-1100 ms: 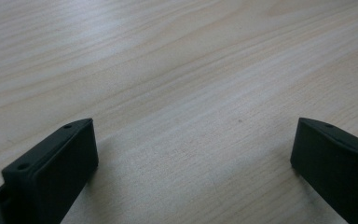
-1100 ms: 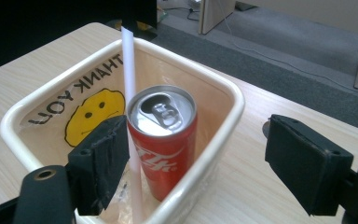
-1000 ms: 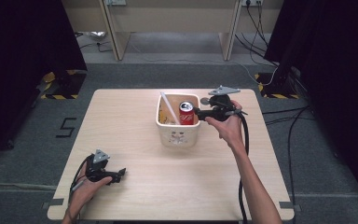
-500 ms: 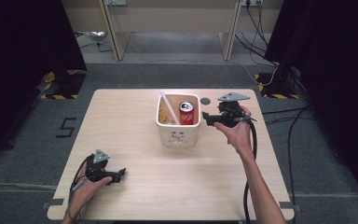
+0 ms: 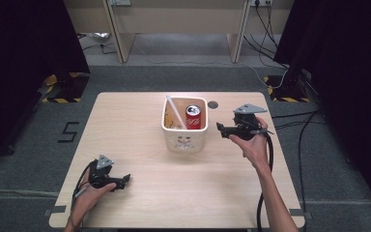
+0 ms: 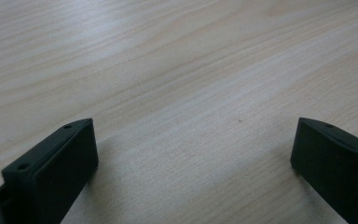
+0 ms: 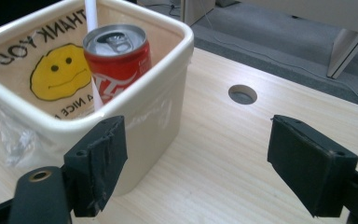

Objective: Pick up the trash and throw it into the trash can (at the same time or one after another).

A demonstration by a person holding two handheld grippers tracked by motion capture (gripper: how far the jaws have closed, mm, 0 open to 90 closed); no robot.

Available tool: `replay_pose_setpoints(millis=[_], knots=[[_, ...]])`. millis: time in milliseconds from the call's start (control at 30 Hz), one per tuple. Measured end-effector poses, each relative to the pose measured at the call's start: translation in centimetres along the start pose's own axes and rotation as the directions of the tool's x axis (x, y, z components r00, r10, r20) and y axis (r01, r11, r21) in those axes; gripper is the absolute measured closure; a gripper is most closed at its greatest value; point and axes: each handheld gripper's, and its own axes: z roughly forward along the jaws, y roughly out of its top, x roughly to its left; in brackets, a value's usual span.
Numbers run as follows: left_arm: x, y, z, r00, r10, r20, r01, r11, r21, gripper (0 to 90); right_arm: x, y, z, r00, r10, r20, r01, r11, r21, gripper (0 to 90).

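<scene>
- Right gripper view: right gripper jaws wide, holding nothing; can at 11 o'clock, upright inside tub, beside white straw.
- High view: can in tub's right half, at 9 o'clock of right gripper, just beside tub.
- Nearer by far than left gripper, resting wide on table at 7 o'clock.

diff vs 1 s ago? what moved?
The right tool backed away from the bin toward the table's right edge, jaws open and empty, after reaching over the rim by the red can. The can, the bin and the left tool, resting open on the table, stayed put.
</scene>
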Motion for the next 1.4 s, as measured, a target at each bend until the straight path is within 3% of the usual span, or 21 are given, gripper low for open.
replay_pose_setpoints(millis=[367, 467, 833, 967, 1400], knots=[[0.0, 0.0, 0.0, 1.0000, 0.000, 0.000, 0.000, 1.0000, 0.000, 0.0, -0.2, -3.1, -1.0, 0.9994, -0.011, 0.034, 0.010, 1.000, 0.024, 20.1], [0.0, 0.0, 0.0, 1.0000, 0.000, 0.000, 0.000, 1.0000, 0.000, 0.0, -0.1, -3.6, -1.1, 0.9969, -0.043, 0.066, 0.041, 0.998, 0.040, 20.0], [0.0, 0.0, 0.0, 1.0000, 0.000, 0.000, 0.000, 1.0000, 0.000, 0.0, 0.8, -5.3, -1.2, 0.9990, -0.031, 0.032, 0.030, 0.999, 0.044, 20.0], [0.0, 0.0, 0.0, 1.0000, 0.000, 0.000, 0.000, 1.0000, 0.000, 0.0, 1.1, -5.7, -1.1, 0.9960, -0.064, 0.062, 0.060, 0.996, 0.067, 20.0], [0.0, 0.0, 0.0, 1.0000, 0.000, 0.000, 0.000, 1.0000, 0.000, 0.0, 2.1, -8.5, -0.5, 0.9990, -0.038, 0.021, 0.037, 0.996, 0.080, 20.1]])
